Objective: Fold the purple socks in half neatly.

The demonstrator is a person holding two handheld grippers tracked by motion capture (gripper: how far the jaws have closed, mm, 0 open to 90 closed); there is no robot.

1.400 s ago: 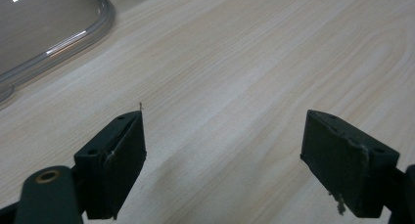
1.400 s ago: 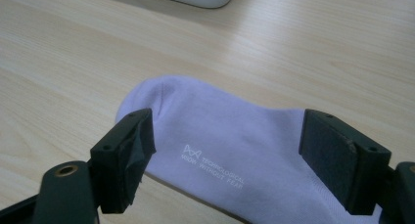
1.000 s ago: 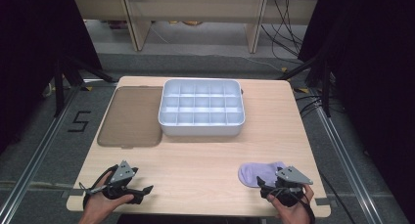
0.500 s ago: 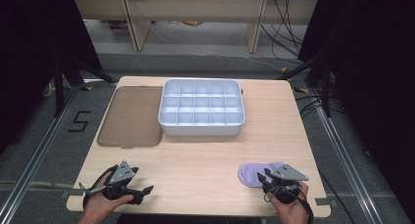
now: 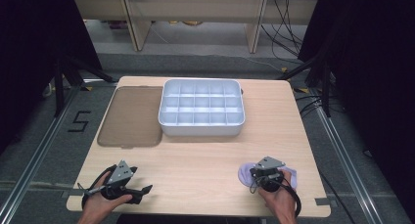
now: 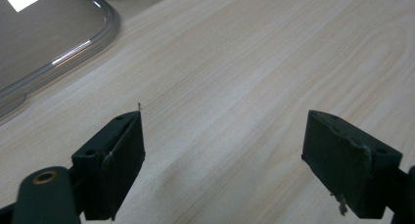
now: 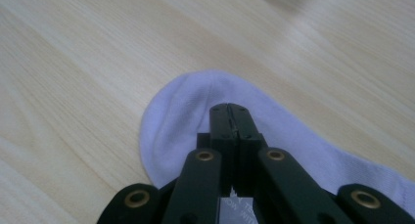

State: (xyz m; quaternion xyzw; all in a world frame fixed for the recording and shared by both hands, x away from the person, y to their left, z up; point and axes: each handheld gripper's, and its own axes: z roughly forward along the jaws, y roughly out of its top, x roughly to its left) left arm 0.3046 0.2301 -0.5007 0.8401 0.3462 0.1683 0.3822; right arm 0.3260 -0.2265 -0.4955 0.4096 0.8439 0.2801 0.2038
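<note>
At the lower right of the high view, my right gripper (image 5: pixel 261 175) with jaws just closed together over the pale lilac fabric sock (image 5: pixel 244 172), flat on the light wooden table (image 5: pixel 205 160), my left gripper (image 5: pixel 139 190) wide open at lower left.

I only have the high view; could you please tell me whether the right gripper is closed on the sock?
Observer: The right gripper has just been closing; its fingers now meet, tips on the sock, with no fold visible between them.
Operator: And the left gripper, please?
Observer: The left gripper is open wide over bare table, with nothing between its fingers.
</note>
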